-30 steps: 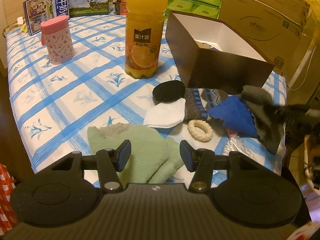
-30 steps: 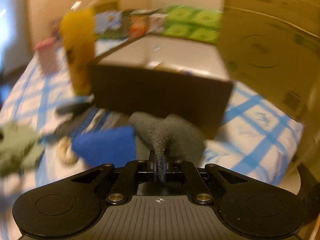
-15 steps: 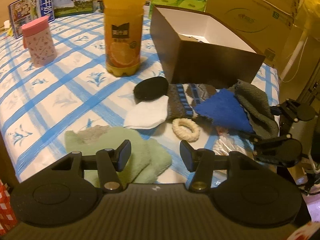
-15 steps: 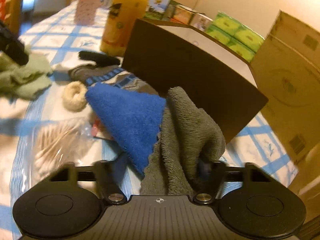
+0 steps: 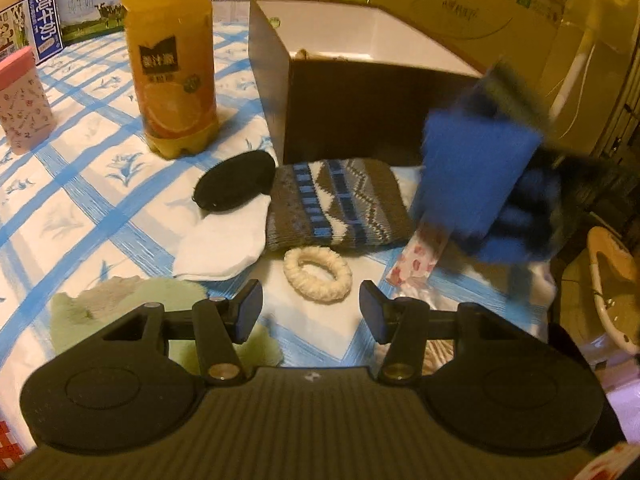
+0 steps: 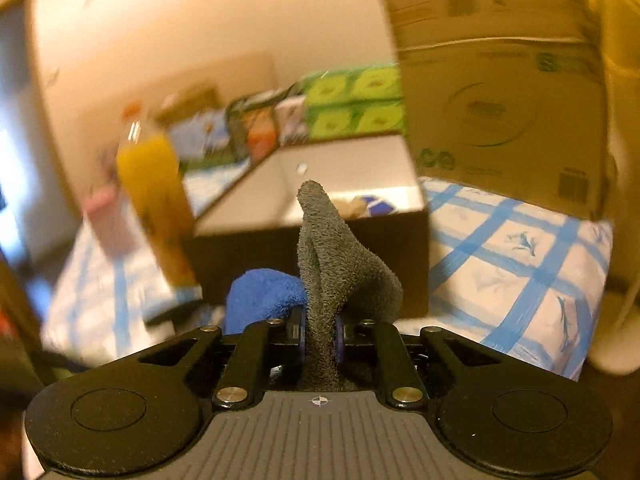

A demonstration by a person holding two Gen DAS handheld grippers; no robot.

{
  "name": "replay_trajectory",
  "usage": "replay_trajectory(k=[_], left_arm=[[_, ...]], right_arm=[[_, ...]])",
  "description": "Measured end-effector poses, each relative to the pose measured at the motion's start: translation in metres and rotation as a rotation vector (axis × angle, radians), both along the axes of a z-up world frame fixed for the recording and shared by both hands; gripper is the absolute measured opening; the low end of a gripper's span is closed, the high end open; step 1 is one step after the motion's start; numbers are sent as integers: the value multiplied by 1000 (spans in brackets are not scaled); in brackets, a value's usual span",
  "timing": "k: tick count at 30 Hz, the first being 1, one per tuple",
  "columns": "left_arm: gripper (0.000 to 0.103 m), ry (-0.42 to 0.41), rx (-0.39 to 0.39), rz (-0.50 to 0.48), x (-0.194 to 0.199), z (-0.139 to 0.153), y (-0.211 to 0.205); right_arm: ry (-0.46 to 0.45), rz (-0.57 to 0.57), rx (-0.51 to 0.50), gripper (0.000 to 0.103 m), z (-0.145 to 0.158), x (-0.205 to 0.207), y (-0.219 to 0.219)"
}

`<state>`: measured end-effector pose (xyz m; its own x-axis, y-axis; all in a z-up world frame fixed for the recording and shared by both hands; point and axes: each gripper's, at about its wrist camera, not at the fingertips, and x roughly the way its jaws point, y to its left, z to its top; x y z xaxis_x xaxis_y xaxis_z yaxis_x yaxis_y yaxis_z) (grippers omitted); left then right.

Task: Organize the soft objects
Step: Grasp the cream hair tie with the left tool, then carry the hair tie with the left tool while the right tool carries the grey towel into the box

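Open brown box (image 6: 312, 236) on the bench (image 5: 92, 184): the right hand-held gripper (image 6: 320, 336), clamped on the grey cloth (image 6: 340, 276) (blue cloth (image 6: 264, 292) alongside), should clear the wall before releasing. Left hand-held gripper (image 5: 310, 308) gapes empty. Juice bottle (image 5: 170, 56) label: Chinese characters, not confidently readable.

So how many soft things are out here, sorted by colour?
Blue: 1, blue cloth
Grey: 1, grey cloth
Green: 1, green cloth
White: 1, white cloth
Black: 1, black pad
Patterned: 1, knitted sock
Cream: 1, scrunchie
Total: 7
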<state>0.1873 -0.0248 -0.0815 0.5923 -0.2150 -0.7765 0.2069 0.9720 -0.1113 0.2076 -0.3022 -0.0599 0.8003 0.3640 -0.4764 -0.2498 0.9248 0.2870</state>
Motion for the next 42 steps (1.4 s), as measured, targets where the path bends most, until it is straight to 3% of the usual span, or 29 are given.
replay_trajectory(k=[4,12,15,19,24,31,37,42], left_arm=[[50,24,10,9,13,-13,-7],[49,52,44,23,33,-35,-19],[40,33,62,18,36,-38,-24],[19,13,78,3,35,-39,-28],[17,18,65,10,29,-33,-24],[17,-35,38,-1,13,2,-15],[17,-162,15,-31,14,57,-12],[18,-256,-7,-57,37,99,-17]], right_arm=[[3,-55,115,13,15,5,-13],[4,-99,157,13,26,0,-25],[8,-105,152,14,27,0,-28],[19,-112,148,14,27,-3,-30],[28,-99,154,14,29,-6,-31],[-1,-62,181,14,50,-5,-37],[-63,-15,187,14,79,11,-39],[-128,13,166,14,100,39,-36]])
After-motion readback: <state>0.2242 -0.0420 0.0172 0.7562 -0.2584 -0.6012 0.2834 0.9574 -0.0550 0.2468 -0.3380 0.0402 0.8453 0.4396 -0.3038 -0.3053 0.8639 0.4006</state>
